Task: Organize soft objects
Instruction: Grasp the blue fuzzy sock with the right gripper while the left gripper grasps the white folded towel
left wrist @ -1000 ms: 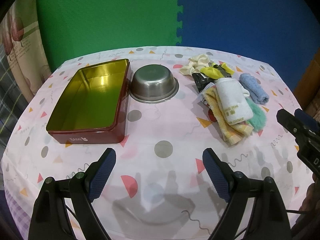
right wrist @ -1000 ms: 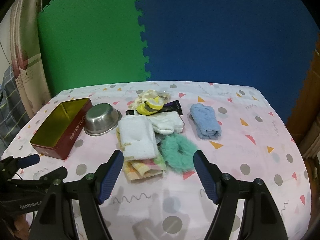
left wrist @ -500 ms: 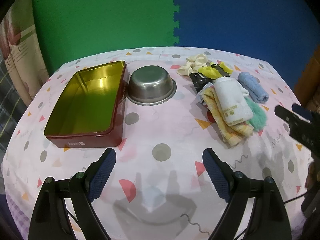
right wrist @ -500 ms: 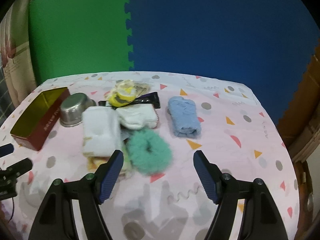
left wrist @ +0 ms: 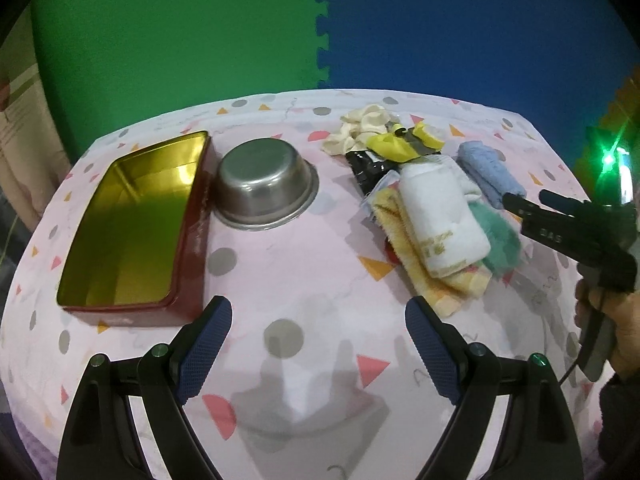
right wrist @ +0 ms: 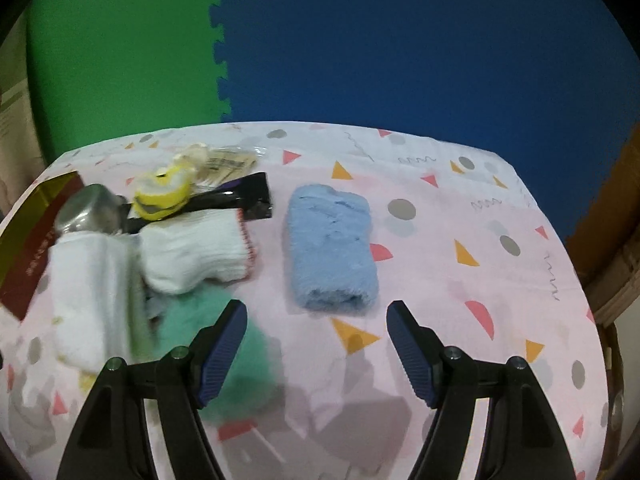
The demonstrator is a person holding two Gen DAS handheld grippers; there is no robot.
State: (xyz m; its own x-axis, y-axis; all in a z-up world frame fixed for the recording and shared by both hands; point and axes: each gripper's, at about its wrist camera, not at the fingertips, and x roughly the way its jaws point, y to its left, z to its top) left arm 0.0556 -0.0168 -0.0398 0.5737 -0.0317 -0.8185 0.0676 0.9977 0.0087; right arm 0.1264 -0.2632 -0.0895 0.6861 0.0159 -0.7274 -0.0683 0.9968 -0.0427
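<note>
Blur and overlap hide much from us

We see the white towel and green scrunchie smeared; the yellow cloth lies mostly buried.

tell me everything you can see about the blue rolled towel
The blue rolled towel is a light blue, fluffy terry-like cloth, rolled or folded into a short thick bundle with its open end toward the right wrist camera. It lies flat on the patterned tablecloth, apart from the pile of other soft things, with a bare strip of cloth between it and the white socks. Nothing touches it. The open right gripper hangs just in front of it, its jaws roughly lined up on either side.
</note>
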